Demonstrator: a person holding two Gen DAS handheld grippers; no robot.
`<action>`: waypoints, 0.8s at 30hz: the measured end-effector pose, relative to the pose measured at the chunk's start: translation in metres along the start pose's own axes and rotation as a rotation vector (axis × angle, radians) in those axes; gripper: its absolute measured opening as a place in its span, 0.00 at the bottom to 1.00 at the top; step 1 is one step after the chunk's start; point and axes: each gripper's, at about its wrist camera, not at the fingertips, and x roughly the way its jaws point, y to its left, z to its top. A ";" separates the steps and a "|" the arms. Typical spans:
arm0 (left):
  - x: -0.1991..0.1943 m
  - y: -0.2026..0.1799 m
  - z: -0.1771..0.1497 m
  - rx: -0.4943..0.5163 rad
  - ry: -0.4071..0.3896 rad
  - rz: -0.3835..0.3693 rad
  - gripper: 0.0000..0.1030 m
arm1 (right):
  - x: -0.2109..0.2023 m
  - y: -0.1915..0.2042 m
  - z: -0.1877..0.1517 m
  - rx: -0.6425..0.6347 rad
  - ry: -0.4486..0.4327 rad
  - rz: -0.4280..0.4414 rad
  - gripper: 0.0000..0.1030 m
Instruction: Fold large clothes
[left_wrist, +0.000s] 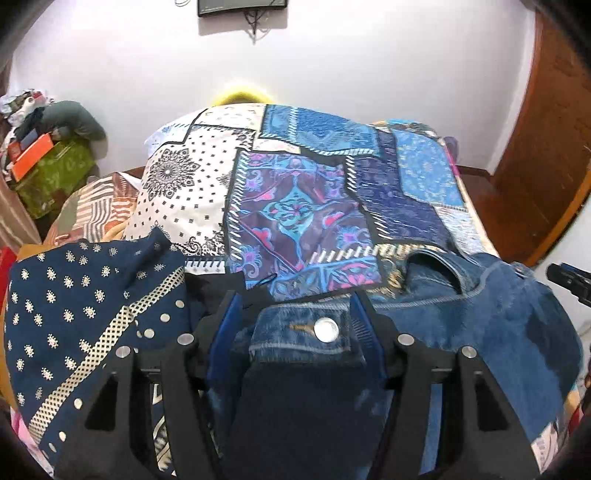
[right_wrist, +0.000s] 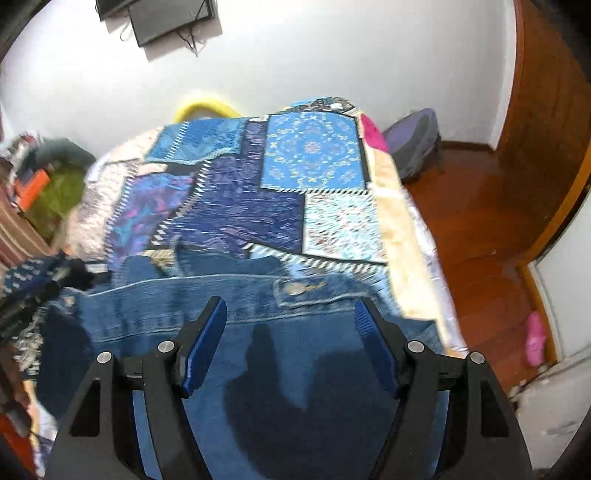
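Left tongs (left_wrist: 295, 314) stand open, fingers astride the denim garment's (left_wrist: 461, 325) buttoned waistband (on the bed (left_wrist: 295, 192)). Right tongs (right_wrist: 291, 317) stand open above the same denim.

right tool (right_wrist: 290, 306): fingers apart | over denim garment (right_wrist: 229, 306) | on patchwork bedspread (right_wrist: 280, 192)

free: patchwork quilt (left_wrist: 295, 192) beyond denim jacket (left_wrist: 480, 314) | blocked: navy printed cloth (left_wrist: 74, 314) heaped left
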 end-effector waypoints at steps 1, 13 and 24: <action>-0.004 0.000 -0.004 0.007 -0.001 -0.003 0.59 | -0.003 0.003 -0.005 -0.007 0.004 0.004 0.66; -0.033 -0.010 -0.075 0.038 0.106 -0.062 0.66 | -0.022 0.032 -0.061 -0.159 0.115 0.025 0.66; -0.056 0.023 -0.127 -0.057 0.168 -0.052 0.66 | -0.039 0.042 -0.112 -0.226 0.206 -0.003 0.66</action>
